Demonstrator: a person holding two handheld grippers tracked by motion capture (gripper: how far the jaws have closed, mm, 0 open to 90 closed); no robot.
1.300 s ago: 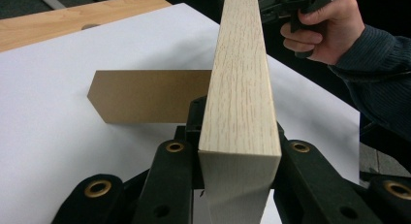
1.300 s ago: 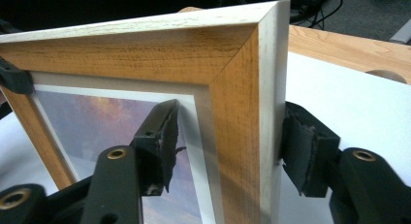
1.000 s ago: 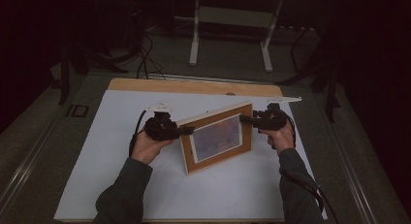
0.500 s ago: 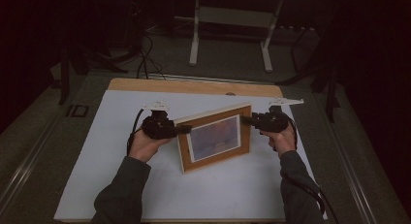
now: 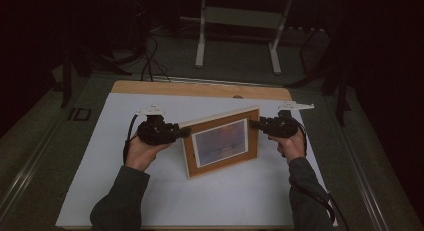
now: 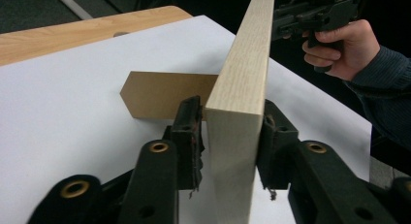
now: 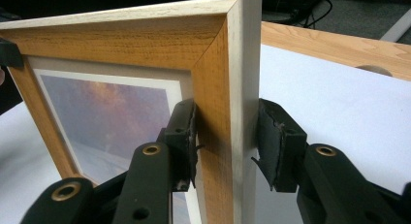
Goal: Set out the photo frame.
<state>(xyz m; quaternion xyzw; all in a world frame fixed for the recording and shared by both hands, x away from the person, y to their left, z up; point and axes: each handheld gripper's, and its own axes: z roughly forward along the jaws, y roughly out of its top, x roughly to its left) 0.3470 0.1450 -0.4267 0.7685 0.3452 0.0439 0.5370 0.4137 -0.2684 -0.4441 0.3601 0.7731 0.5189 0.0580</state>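
**Picture frame being stood up between two grippers**

While the wooden picture frame (image 5: 221, 142) is standing upright on the white sheet (image 5: 100, 191) in the high view, both grippers are pinching its side edges.

In the left gripper view, the left gripper (image 6: 229, 136) is clamping the frame's edge; a brown easel stand (image 6: 165, 94) is jutting behind.

In the right gripper view, the right gripper (image 7: 225, 136) is clamping the opposite edge. Judging by this, settling the frame on its stand and letting go gently comes next.

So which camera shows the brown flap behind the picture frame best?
The left gripper view: the flap sticks out flat behind the frame, over the white sheet. The high view and right gripper view face the frame's front, so the frame hides the flap.
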